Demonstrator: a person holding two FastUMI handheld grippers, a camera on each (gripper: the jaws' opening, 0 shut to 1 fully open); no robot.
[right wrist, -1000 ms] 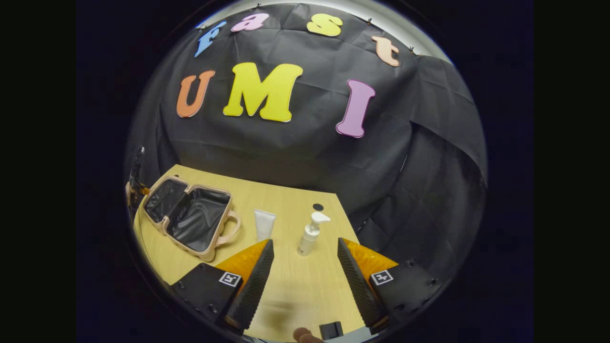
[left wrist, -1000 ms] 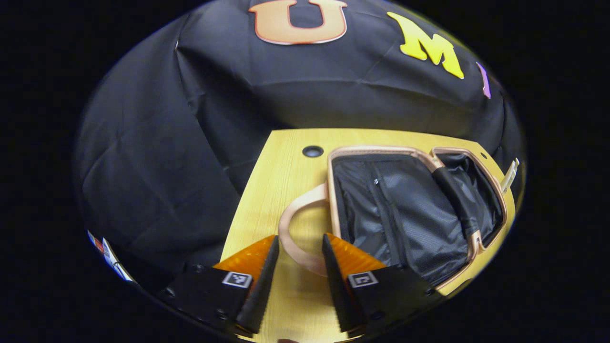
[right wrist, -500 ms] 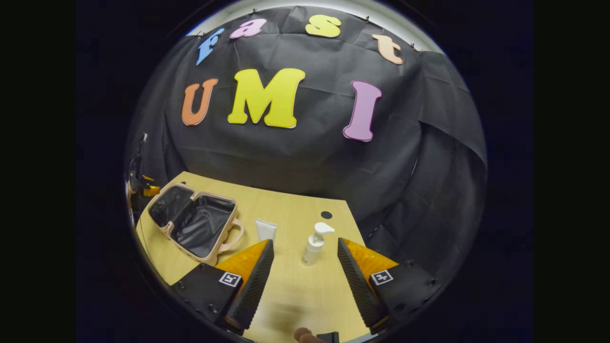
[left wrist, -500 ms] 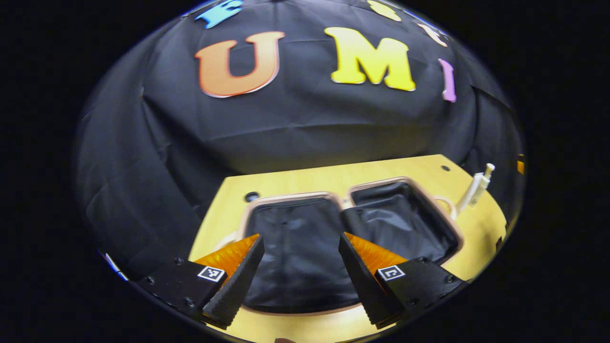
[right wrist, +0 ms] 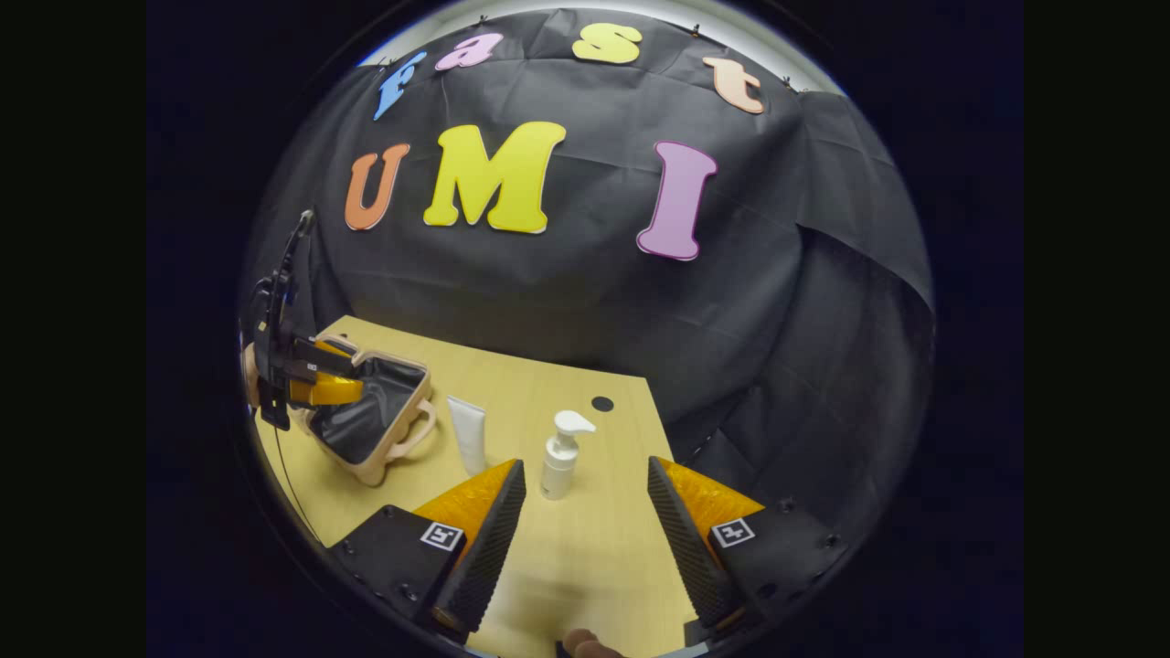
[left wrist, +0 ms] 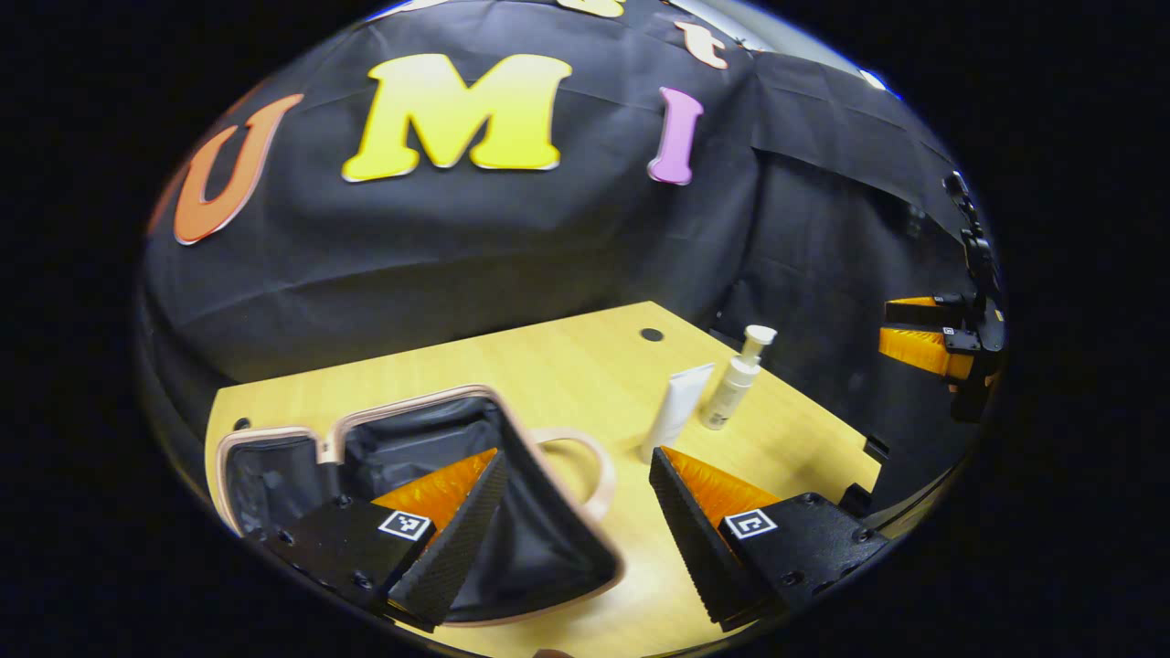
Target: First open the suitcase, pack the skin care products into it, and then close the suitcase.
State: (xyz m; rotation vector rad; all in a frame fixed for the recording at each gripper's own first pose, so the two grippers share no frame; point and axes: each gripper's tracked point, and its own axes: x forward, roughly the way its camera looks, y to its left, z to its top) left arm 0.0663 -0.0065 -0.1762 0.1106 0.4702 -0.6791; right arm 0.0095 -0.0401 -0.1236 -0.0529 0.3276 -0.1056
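Observation:
The pink-beige suitcase (left wrist: pixel 402 437) lies open on the wooden table (left wrist: pixel 548 366), its black lining showing and its handle toward the bottles. My left gripper (left wrist: pixel 577 454) hovers open over the suitcase's right half and handle, holding nothing. Beyond the handle lies a white tube (left wrist: pixel 676 411), with a white pump bottle (left wrist: pixel 736 384) upright beside it. In the right gripper view, the suitcase (right wrist: pixel 370 420) is at the left with the left gripper (right wrist: pixel 355 379) above it. The tube (right wrist: pixel 468 431) and pump bottle (right wrist: pixel 559 452) stand ahead of my right gripper (right wrist: pixel 585 461), which is open and empty.
A round cable hole (right wrist: pixel 602 403) sits near the table's far corner. The table's right edge runs close behind the pump bottle. In the left gripper view, the right gripper (left wrist: pixel 900 329) hangs off the table's right side. Bare wood (right wrist: pixel 585 548) lies under the right gripper.
The left gripper has swung right, from facing the suitcase's interior to facing its handle and the bottles. It has come into the right gripper view above the suitcase. The right gripper barely shifted.

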